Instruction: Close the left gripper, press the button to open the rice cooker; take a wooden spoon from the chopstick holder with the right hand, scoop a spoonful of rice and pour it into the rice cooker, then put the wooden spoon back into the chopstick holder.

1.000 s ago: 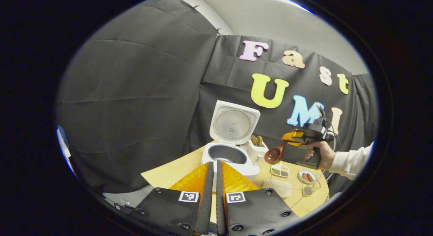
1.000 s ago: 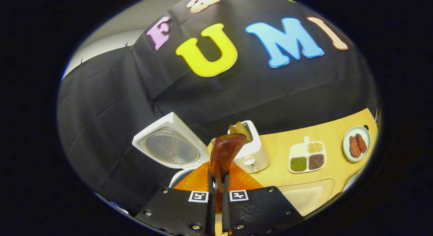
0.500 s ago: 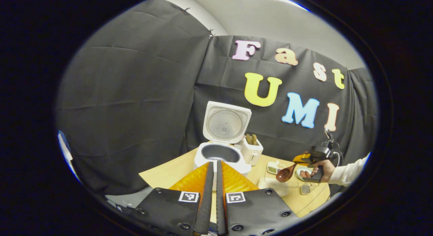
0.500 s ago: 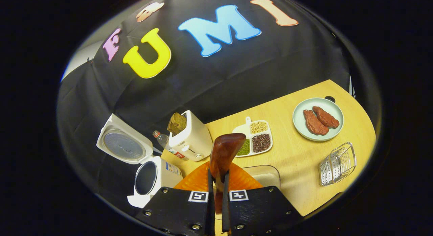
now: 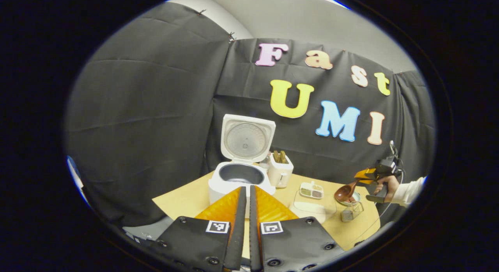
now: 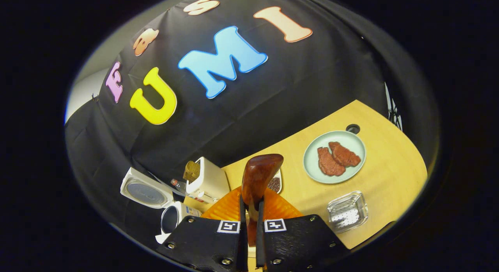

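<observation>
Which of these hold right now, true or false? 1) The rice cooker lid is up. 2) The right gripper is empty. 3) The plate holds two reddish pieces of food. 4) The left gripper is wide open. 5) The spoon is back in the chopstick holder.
1) True: the rice cooker has its lid raised and the pot is exposed.
2) False: the right gripper is shut on the wooden spoon.
3) True: the plate carries two reddish pieces.
4) False: the left gripper has its fingers nearly together, holding nothing.
5) False: the spoon is held above the table, away from the chopstick holder.
</observation>
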A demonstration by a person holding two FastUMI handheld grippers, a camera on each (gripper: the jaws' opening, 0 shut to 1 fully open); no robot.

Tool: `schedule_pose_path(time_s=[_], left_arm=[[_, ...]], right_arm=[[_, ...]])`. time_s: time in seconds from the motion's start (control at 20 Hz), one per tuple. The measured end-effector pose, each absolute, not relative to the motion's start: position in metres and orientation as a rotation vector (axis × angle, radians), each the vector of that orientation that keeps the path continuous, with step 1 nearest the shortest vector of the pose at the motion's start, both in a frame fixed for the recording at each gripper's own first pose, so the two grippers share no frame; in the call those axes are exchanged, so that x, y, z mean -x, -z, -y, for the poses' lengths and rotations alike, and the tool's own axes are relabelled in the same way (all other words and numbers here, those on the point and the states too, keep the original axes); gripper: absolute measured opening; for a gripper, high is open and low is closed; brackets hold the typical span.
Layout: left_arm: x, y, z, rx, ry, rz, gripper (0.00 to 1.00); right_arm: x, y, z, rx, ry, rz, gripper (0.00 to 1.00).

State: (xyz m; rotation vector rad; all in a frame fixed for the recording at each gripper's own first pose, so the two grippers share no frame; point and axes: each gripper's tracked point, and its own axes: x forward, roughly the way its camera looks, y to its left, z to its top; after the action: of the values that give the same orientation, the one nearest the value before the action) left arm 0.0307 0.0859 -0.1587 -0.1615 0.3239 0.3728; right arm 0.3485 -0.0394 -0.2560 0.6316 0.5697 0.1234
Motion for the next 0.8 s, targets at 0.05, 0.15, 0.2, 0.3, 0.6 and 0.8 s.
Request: schedule_pose_path(time_s=[0.05, 0.15, 0.2, 0.3, 0.6, 0.8], left_arm=[[-0.034, 0.158, -0.082, 0.16, -0.366, -0.323, 0.07], [-0.041, 0.159, -0.075, 0.155, -0.355, -0.325, 0.07], [-0.042, 0.159, -0.071, 0.154, -0.351, -0.326, 0.07], [-0.045, 0.159, -0.064, 0.153, -0.342, -0.328, 0.07], [-0.049, 0.16, -0.049, 0.117, -0.32, -0.356, 0.16], [-0.044, 0.163, -0.049, 0.114, -0.334, -0.387, 0.16]], right_arm=[[-0.347, 0.258, 0.058, -0.626, -0.099, -0.568, 0.08], [-0.336, 0.262, 0.089, -0.622, -0.051, -0.569, 0.08], [-0.333, 0.266, 0.103, -0.627, -0.03, -0.568, 0.08], [-0.328, 0.275, 0.124, -0.627, 0.005, -0.574, 0.08], [-0.32, 0.323, 0.149, -0.56, 0.071, -0.63, 0.08], [-0.323, 0.345, 0.144, -0.517, 0.084, -0.646, 0.09]])
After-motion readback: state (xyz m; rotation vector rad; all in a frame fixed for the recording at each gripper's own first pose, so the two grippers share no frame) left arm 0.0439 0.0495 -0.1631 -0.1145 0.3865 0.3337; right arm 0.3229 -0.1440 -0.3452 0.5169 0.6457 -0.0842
